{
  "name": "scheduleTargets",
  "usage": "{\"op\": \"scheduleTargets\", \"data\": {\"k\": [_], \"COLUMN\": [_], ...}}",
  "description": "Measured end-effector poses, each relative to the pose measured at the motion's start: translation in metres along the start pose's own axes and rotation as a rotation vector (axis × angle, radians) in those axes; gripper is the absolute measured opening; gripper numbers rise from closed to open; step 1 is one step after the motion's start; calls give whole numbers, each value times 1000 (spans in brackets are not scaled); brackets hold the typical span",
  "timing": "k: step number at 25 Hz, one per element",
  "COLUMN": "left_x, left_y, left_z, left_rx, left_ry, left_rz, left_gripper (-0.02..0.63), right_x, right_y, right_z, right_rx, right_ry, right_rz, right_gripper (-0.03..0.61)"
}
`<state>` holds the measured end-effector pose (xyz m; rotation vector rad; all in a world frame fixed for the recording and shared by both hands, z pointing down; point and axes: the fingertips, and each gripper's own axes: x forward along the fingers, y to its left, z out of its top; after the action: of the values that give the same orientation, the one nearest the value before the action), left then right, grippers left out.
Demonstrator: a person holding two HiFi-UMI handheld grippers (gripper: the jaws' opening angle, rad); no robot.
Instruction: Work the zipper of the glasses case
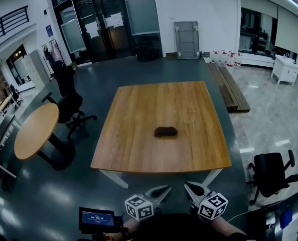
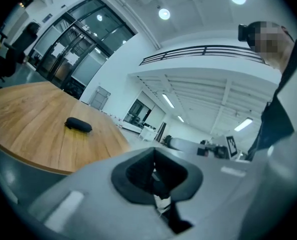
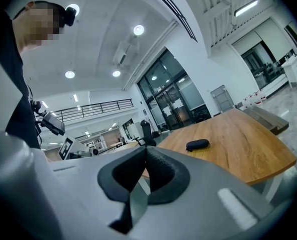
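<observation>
One glasses case (image 1: 166, 131), two wooden tables (image 1: 164, 102) (image 1: 36, 130), two tools (image 1: 167, 189) (image 1: 186, 185), two office chairs (image 1: 72, 107) (image 1: 269, 173).

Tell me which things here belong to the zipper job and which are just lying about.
For the job: glasses case, wooden table, left tongs, right tongs (both shut, empty).
Just about: round table, black office chair, bench.

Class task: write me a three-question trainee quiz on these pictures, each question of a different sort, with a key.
1. True or false: the left claw holds the case.
2. How many cases lie on the table? A) one B) two C) three
3. Fill in: the right claw is empty and its jaws are ____.
Key: 1 false; 2 A; 3 shut.
</observation>
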<state>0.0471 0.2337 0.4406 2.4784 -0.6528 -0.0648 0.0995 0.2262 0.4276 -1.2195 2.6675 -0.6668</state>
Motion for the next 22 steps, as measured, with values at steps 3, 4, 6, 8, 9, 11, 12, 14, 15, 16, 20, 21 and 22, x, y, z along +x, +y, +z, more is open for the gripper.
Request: {"op": "scheduleTargets", "data": {"k": [3,4,6,8,9,11,12,14,15,16,20,21,22], "left_x": [3,4,6,8,8,8,8,11,12,14,16,17,19], "left_y": [2,3,5,7,7,8,8,8,7,8,8,7,7], "left_z": [-4,-6,-10,-13,-13,-14,-15,-17,-18,-17,-15,-15,-15], "left_rx": [-7,-18,-38,-46,-48,-46,-45,-45,-46,-47,-51,-56,-60], "left_ry": [3,2,0,5,8,16,18,17,15,12,12,14,16], "left_rz": [1,5,13,14,13,12,12,16,19,21,18,15,12], "left_gripper": [0,-1,0,0,-2,-2,-1,-1,0,0,-1,-2,-2], "right_x": [-1,-2,-5,-7,-7,-6,-6,-8,-10,-11,-12,-13,-13], "right_y": [-4,-5,-5,-6,-6,-6,-7,-11,-14,-15,-15,-15,-16], "right_z": [-3,-5,-9,-11,-11,-12,-13,-13,-12,-12,-10,-9,-9], "right_rx": [7,12,10,4,4,7,9,14,16,18,11,11,12], "right_ry": [12,18,28,29,28,28,27,25,24,24,24,24,24], "right_rz": [-1,0,3,2,1,0,-1,-2,-2,-2,-7,-10,-13], "right_gripper": [5,5,5,5,5,5,5,5,5,5,5,5,5]}}
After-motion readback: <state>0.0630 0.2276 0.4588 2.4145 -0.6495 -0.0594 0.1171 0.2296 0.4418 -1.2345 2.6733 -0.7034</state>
